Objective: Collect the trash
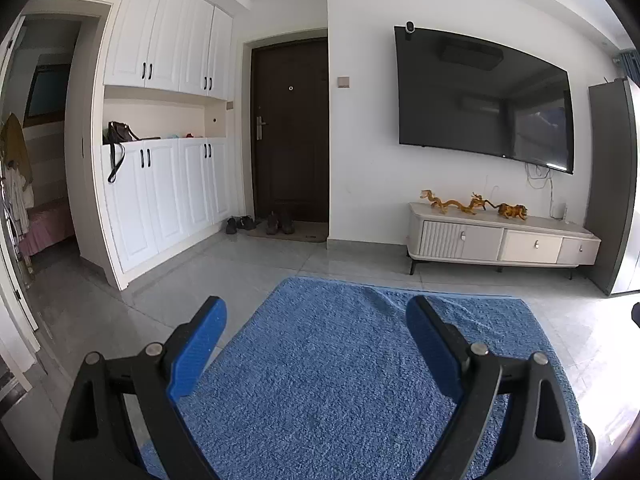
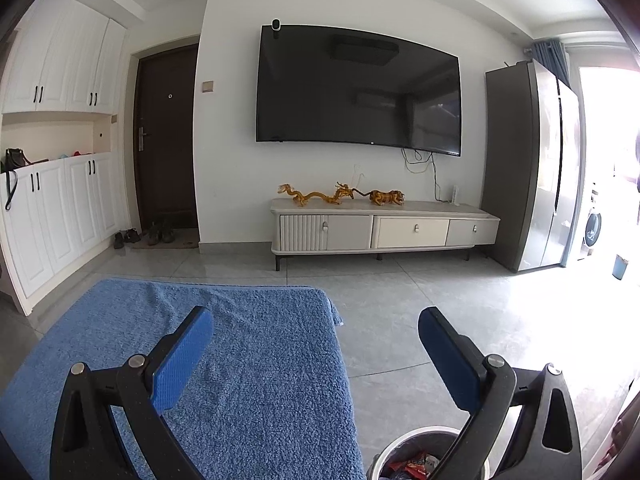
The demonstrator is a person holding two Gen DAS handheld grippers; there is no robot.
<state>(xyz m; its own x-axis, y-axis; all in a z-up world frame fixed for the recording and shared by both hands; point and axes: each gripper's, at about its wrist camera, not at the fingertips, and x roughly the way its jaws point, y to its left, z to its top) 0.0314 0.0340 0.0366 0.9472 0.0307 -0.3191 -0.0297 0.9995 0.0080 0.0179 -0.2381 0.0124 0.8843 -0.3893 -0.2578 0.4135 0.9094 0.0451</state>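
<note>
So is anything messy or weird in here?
Not much. The blue towel has a small wrinkle near its far edge, and the handbag strap dangles over the cabinet door. Trash sits inside the bin, none spilled.

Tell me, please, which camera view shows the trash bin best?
The right wrist view shows it best: the trash bin sits at the bottom edge, beside the blue towel, with colourful wrappers inside, partly hidden by the open right gripper. The left wrist view does not show the bin.

Both tongs (image 1: 316, 344) (image 2: 316, 354): black frames, silver screws, textured blue pads.
</note>
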